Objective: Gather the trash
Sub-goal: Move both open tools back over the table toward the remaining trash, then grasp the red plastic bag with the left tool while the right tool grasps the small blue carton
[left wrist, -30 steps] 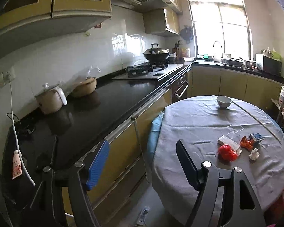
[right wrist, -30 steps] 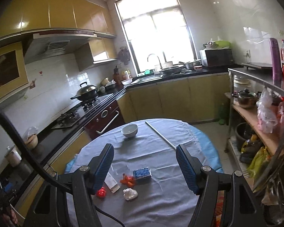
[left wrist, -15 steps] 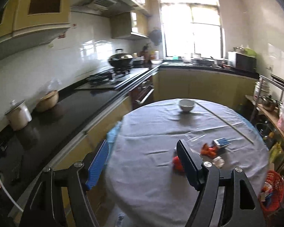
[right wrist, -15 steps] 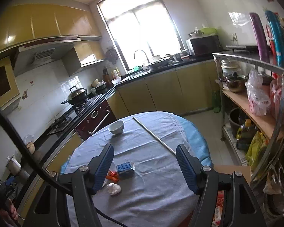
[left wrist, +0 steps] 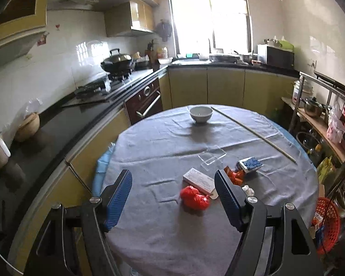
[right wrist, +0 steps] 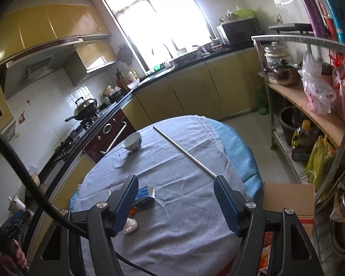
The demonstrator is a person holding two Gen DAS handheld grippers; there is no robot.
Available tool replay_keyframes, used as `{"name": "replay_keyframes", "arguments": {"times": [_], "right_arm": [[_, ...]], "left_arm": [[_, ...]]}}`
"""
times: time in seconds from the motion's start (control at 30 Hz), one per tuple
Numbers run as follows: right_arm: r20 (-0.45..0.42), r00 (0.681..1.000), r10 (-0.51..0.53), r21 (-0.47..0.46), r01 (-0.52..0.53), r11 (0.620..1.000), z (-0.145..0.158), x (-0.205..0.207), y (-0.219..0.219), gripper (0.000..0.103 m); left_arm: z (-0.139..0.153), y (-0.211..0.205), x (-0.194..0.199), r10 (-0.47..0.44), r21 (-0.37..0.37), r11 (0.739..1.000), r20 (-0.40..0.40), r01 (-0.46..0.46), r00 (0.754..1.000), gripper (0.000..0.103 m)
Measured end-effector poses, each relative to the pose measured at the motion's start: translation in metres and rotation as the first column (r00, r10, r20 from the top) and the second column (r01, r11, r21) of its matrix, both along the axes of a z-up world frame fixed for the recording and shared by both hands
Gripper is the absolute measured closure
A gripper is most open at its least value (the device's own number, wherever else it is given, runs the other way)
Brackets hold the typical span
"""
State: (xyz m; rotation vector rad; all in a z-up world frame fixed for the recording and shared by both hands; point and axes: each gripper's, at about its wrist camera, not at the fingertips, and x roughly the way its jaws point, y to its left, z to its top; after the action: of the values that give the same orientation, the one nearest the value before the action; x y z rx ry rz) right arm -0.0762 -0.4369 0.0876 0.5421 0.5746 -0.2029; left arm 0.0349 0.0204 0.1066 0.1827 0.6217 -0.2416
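Observation:
Trash lies on the round table's grey cloth (left wrist: 163,142): a crumpled red wrapper (left wrist: 194,198), a flat white packet (left wrist: 199,180), a clear plastic box (left wrist: 212,157), an orange wrapper (left wrist: 234,175), a blue carton (left wrist: 250,164) and a white paper wad (left wrist: 248,189). My left gripper (left wrist: 173,199) hovers open in front of the red wrapper, nothing between its fingers. My right gripper (right wrist: 176,201) hangs open over the cloth (right wrist: 184,161); the blue carton (right wrist: 145,195) and white wad (right wrist: 130,225) sit by its left finger.
A white bowl (left wrist: 200,114) and a long thin stick (left wrist: 253,133) lie at the table's far side. A red basket (left wrist: 327,225) and a metal shelf rack (right wrist: 310,105) stand to the right, beside a cardboard box (right wrist: 289,199). A black counter (left wrist: 57,128) runs along the left.
The left gripper swung right from the counter to face the table and its trash. The right gripper dropped lower and turned right, so the trash slid to its left finger.

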Motion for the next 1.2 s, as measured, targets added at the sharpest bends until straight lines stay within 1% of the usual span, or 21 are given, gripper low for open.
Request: {"name": "replay_keyframes", "arguments": {"times": [0.17,0.33,0.53,0.67,0.8,0.97,1.1,1.2], "right_arm": [[-0.032,1.0,-0.001,0.027,0.001,1.0,-0.012,0.016,-0.001,0.032],[-0.062,0.998,0.019,0.05,-0.016,0.999,-0.025,0.043,0.005,0.032],[-0.089,0.993,0.083,0.085,-0.076,0.993,-0.039,0.089,0.022,0.032],[-0.102,0.984,0.148,0.107,-0.137,0.985,-0.049,0.12,0.04,0.032],[-0.119,0.97,0.211,0.156,-0.191,0.969,-0.065,0.147,0.059,0.032],[-0.145,0.957,0.251,0.229,-0.215,0.949,-0.09,0.171,0.074,0.031],[-0.165,0.949,0.27,0.377,-0.192,0.906,-0.119,0.186,0.077,0.032],[-0.198,0.941,0.273,0.445,-0.162,0.881,-0.139,0.196,0.082,0.031]], "left_arm": [[-0.014,0.007,0.017,0.029,-0.006,1.0,-0.046,-0.029,0.999,0.028],[-0.031,0.022,0.043,0.075,-0.021,0.997,-0.098,-0.078,0.992,0.028],[-0.05,0.042,0.07,0.126,-0.085,0.986,-0.18,-0.143,0.976,0.028],[-0.064,0.049,0.082,0.15,-0.082,0.982,-0.208,-0.17,0.967,0.028],[-0.075,0.051,0.09,0.146,-0.096,0.98,-0.244,-0.174,0.959,0.028],[-0.086,0.041,0.095,0.105,-0.111,0.984,-0.269,-0.139,0.958,0.028],[-0.095,0.028,0.101,0.059,-0.146,0.983,-0.296,-0.107,0.953,0.028],[-0.104,0.017,0.106,0.03,-0.165,0.982,-0.321,-0.087,0.947,0.028]]}}
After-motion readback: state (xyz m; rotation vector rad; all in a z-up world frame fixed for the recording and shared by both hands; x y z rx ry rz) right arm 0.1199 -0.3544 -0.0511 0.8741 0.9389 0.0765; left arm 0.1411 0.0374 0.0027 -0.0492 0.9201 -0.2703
